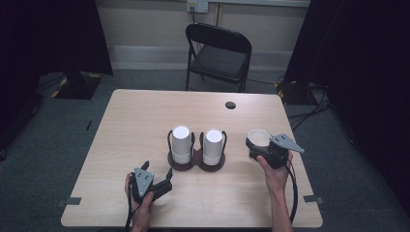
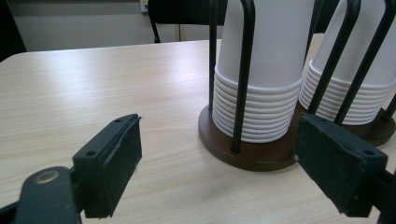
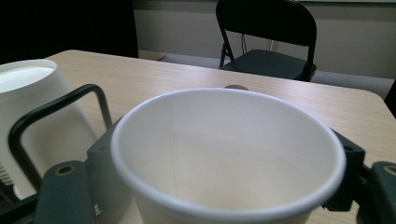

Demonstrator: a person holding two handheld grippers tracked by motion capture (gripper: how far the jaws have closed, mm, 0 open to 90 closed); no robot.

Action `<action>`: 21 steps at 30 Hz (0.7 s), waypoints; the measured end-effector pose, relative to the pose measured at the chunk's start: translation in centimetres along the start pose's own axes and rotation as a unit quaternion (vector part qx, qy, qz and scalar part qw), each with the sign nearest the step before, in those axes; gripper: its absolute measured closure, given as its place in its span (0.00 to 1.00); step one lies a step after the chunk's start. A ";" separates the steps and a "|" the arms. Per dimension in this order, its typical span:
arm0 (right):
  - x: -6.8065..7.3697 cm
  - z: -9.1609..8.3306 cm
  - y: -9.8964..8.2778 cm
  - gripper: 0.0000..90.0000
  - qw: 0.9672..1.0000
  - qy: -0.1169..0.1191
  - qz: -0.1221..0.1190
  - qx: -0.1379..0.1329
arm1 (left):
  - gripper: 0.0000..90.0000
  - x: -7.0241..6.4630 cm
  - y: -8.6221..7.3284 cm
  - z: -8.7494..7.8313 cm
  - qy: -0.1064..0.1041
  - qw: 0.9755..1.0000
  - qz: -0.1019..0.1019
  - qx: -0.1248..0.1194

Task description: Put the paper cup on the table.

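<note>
The white paper cup [image 3: 229, 154] is right up close in the right gripper view, mouth up, with a black jaw on each side of it. The right hand-held gripper [image 1: 258, 146] holds this cup by its sides, up off the bench [image 1: 145, 116], just to the right of the two cup stacks.

The left hand-held gripper [image 1: 157, 178] sits low at the front of the bench with its jaws wide apart and nothing between them. It points at the left cup stack [image 1: 182, 144], which is near and just ahead of it. The right cup stack [image 1: 213, 146] stands beside that one, and the held cup is closest to it.

Both stacks are upside-down cups, standing tall in black wire holders on round brown bases [image 2: 247, 151]. So the cup is upright and the stacks point the other way.

A black folding chair [image 1: 218, 55] stands behind the bench.

I can see no words or labels on anything.
</note>
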State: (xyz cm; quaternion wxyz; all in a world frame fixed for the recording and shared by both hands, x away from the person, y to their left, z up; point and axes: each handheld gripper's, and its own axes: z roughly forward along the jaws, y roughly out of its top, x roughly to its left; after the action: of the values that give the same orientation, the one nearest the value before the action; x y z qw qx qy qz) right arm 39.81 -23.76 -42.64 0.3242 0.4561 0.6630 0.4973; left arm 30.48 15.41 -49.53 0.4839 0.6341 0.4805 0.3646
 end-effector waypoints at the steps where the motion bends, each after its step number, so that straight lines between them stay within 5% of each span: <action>1: -0.2 0.2 0.0 0.24 1.000 -0.001 0.001 -0.001 | 0.17 0.0 0.0 0.0 0.000 1.000 0.000 -0.003; 10: -1.2 2.6 -0.3 0.24 1.000 -0.002 0.006 0.003 | 0.17 0.0 -0.2 -0.4 0.012 1.000 -0.001 -0.019; 13: -1.4 3.3 -0.3 0.24 1.000 -0.005 -0.001 0.014 | 0.17 -0.4 -0.2 -0.4 0.023 0.999 0.014 -0.029; 21: -2.0 3.8 0.2 0.24 1.000 -0.003 0.004 0.013 | 0.17 -0.5 -0.3 -0.5 0.028 0.999 0.018 -0.035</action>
State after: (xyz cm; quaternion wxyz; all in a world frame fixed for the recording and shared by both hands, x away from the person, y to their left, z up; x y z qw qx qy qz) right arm 44.02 -24.24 -43.66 0.3184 0.4642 0.6669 0.4882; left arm 29.85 15.03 -49.67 0.4858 0.6150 0.4690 0.4073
